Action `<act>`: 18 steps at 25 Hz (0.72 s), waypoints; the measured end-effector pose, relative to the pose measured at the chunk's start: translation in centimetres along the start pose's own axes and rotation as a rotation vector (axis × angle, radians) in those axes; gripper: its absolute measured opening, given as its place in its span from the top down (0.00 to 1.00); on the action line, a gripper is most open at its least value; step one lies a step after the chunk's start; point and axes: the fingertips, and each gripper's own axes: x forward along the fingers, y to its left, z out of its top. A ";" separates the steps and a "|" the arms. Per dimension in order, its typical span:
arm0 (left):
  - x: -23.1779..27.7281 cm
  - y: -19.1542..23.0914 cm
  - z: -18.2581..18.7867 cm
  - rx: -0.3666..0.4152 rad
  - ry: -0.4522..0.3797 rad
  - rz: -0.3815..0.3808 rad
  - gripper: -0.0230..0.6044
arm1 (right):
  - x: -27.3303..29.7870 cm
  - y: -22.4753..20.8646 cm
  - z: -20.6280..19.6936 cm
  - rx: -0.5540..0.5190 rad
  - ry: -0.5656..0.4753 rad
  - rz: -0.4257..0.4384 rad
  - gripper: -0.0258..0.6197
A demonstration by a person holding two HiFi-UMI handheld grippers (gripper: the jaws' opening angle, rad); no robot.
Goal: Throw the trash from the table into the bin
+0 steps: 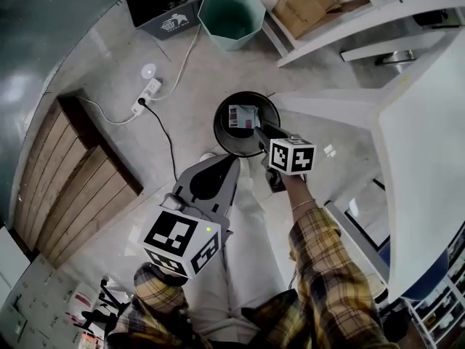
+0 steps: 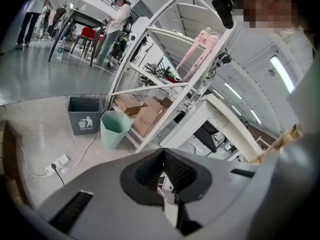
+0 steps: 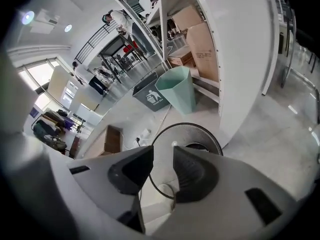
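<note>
Lying inside the black mesh bin on the floor, the trash is a flat printed packet with pink and teal patches; its lettering is too small to read. The right gripper hangs over the bin's near rim and covers part of it. Its jaws are apart with nothing between them. In the right gripper view those jaws hide most of the bin's inside. The left gripper is off to the side of the bin, its jaw tips together on nothing. A grey bin by the shelving bears a white figure symbol and small words that seem to read "TRASH BIN". A mint bin stands just beside it. Print on a cardboard box is illegible. The white table is cut off at the head view's right edge.
</note>
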 end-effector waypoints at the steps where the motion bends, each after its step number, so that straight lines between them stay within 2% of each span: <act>1: -0.6 -0.7 0.8 0.001 -0.004 0.001 0.95 | -1.1 0.8 0.2 -0.005 0.003 0.004 0.79; 8: -4.9 -5.6 6.1 0.002 -0.046 0.003 0.95 | -10.0 6.3 3.2 -0.031 -0.034 0.034 0.79; 11: -6.5 -7.5 8.0 0.016 -0.053 0.000 0.95 | -13.9 8.9 4.6 -0.028 -0.049 0.089 0.80; 15: -8.5 -10.3 11.1 0.039 -0.078 -0.001 0.95 | -19.4 12.7 6.5 -0.108 -0.053 0.155 0.80; 18: -10.1 -13.1 14.3 0.076 -0.093 -0.021 0.95 | -24.8 15.6 9.0 -0.112 -0.111 0.188 0.80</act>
